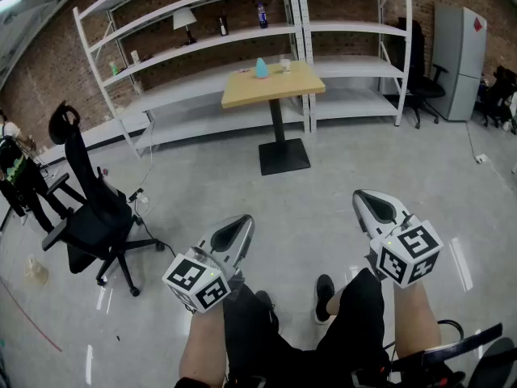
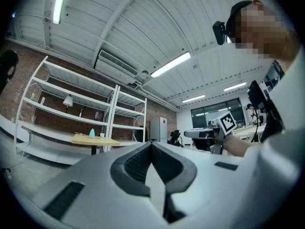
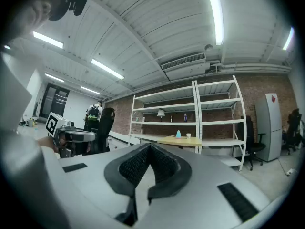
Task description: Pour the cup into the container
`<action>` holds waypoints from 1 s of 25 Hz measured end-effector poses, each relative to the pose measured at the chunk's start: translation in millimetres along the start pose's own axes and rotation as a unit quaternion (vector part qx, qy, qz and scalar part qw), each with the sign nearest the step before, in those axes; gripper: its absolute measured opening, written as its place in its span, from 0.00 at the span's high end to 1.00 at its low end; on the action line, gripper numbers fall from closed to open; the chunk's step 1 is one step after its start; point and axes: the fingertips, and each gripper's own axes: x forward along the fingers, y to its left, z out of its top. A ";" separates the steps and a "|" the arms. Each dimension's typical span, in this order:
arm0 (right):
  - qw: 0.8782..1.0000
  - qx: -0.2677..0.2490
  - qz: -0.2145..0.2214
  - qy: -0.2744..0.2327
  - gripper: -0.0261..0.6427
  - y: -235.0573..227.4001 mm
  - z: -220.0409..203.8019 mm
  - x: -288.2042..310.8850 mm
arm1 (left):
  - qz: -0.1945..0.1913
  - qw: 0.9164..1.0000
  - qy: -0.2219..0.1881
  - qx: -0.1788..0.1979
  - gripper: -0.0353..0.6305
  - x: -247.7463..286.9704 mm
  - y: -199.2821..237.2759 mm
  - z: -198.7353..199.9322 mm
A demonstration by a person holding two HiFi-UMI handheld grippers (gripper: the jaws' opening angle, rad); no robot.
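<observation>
A small white cup [image 1: 285,65] and a light blue container [image 1: 262,69] stand on a wooden pedestal table [image 1: 279,87] far ahead, well beyond both grippers. In front of the person's legs, my left gripper [image 1: 245,219] and right gripper [image 1: 361,194] are held level, side by side. Both are shut with nothing between the jaws. In the left gripper view the jaws [image 2: 152,145] meet, and the cup [image 2: 102,135] and container [image 2: 92,133] are tiny in the distance. The right gripper view shows closed jaws [image 3: 151,146], the cup [image 3: 188,135] and the container [image 3: 178,134].
A black office chair [image 1: 89,208] stands on the floor at the left. White shelving [image 1: 202,39] lines the brick wall behind the table. A grey cabinet [image 1: 457,59] and another chair [image 1: 422,79] are at the back right. A person [image 1: 14,164] stands at the far left.
</observation>
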 end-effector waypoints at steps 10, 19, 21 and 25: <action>1.000 -0.003 0.002 -0.002 0.96 3.1 4.1 4.1 | 0.004 1.000 -0.005 0.012 0.94 1.6 -3.0 10.9; 1.000 0.008 0.006 0.003 0.96 2.2 -0.8 2.9 | -0.006 1.000 -0.001 0.011 0.94 1.4 -12.7 10.6; 1.000 0.009 0.005 0.002 0.96 0.5 -1.0 3.9 | -0.009 1.000 0.002 0.012 0.94 3.1 -13.3 9.4; 1.000 0.005 0.004 0.005 0.96 -3.2 -12.0 12.0 | -0.013 1.000 0.011 0.006 0.94 9.6 -6.3 -7.7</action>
